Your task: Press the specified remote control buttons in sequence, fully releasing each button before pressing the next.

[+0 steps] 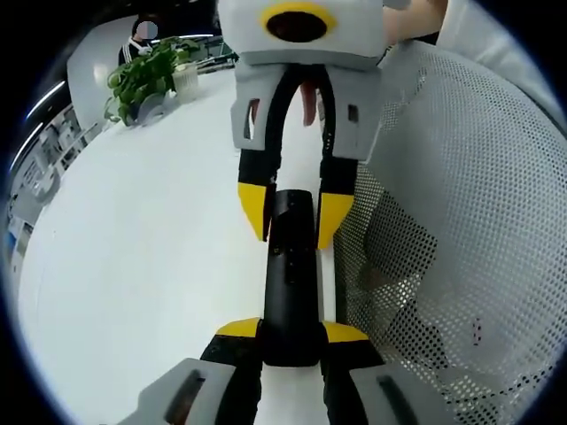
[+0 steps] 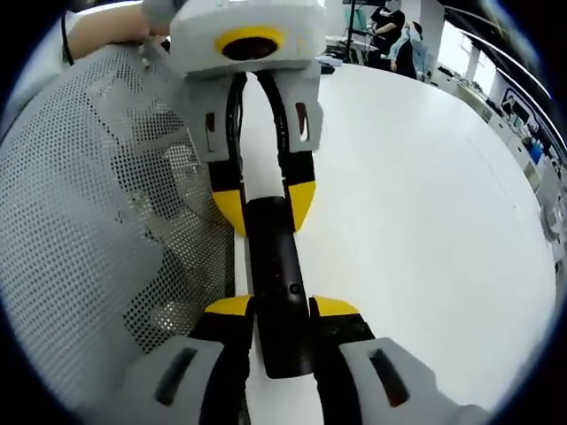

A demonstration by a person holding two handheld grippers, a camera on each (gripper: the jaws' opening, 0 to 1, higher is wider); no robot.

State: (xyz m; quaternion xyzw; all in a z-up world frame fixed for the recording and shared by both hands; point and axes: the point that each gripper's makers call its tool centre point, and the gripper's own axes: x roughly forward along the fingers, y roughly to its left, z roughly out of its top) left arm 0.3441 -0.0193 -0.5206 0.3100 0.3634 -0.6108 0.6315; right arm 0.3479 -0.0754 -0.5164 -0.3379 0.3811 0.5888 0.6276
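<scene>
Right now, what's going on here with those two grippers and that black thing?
A person holds a black remote between two handheld grippers, one at each end, over a white table. The left gripper clamps the end nearest its camera, and the right gripper does the same from the opposite side. A white mesh basket sits right beside the remote. No button is visibly being pressed.

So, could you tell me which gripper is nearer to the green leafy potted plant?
Right. The right gripper sits at the long black remote's far end, toward the green leafy potted plant; the left gripper holds the near end, farther back.
</scene>
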